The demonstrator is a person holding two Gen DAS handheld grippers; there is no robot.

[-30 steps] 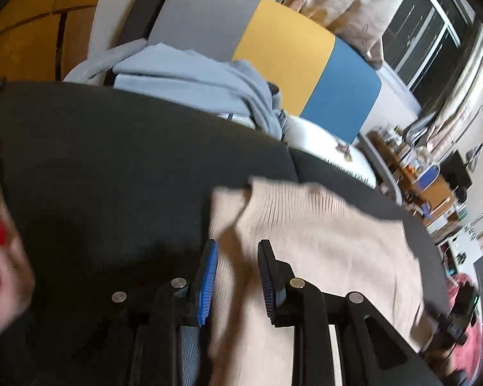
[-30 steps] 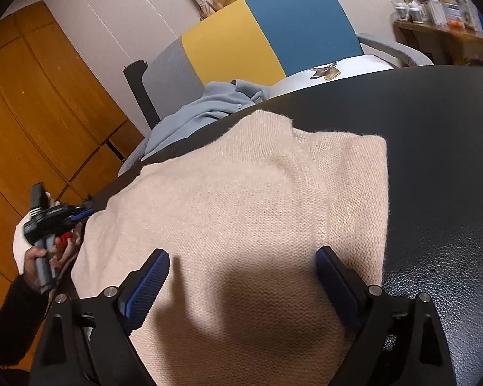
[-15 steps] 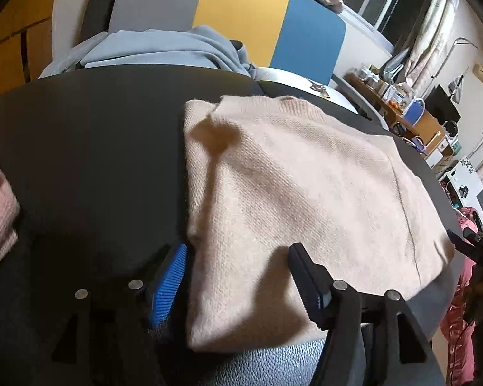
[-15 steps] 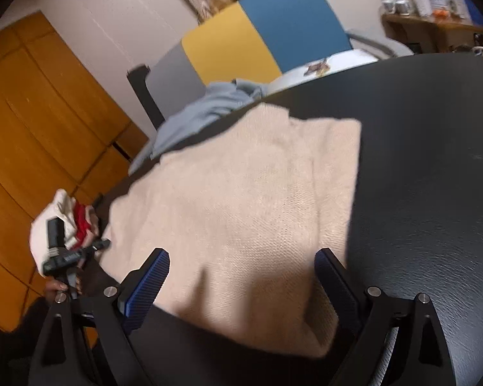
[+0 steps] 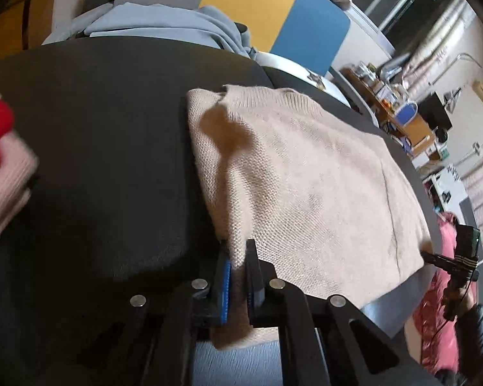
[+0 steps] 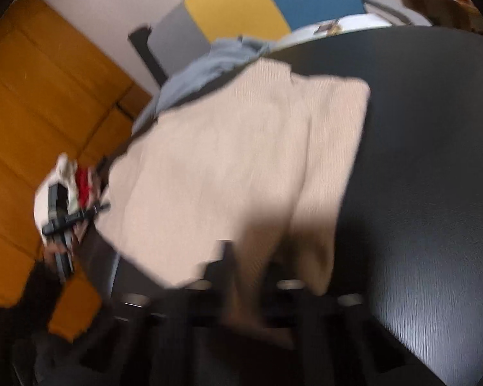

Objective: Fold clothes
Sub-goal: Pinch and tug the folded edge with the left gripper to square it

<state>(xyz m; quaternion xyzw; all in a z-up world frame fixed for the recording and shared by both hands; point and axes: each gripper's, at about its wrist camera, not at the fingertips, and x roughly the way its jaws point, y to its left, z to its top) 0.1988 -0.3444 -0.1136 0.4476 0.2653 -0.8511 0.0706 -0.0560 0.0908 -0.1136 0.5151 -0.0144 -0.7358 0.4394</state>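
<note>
A beige knit sweater (image 5: 306,177) lies spread on the black tabletop (image 5: 96,128). Its near edge hangs over the table's front. In the left wrist view my left gripper (image 5: 238,252) is closing on the sweater's near left corner, and its blue pads pinch a ridge of the knit. The right wrist view is blurred. There the sweater (image 6: 241,160) runs down into my right gripper (image 6: 248,267), whose jaws are closing with a fold of the near right edge squeezed between them.
A chair with a grey, yellow and blue back (image 5: 248,9) stands behind the table, with a blue-grey garment (image 5: 161,22) draped on it. A pink and red folded pile (image 5: 3,160) sits at the table's left. A cluttered desk (image 5: 399,112) is at the far right, orange wooden cabinets (image 6: 32,112) at the left.
Both grippers stood wide open over the sweater's near edge half a second ago. Now both have closed on the knit. The right wrist view has become blurred.
</note>
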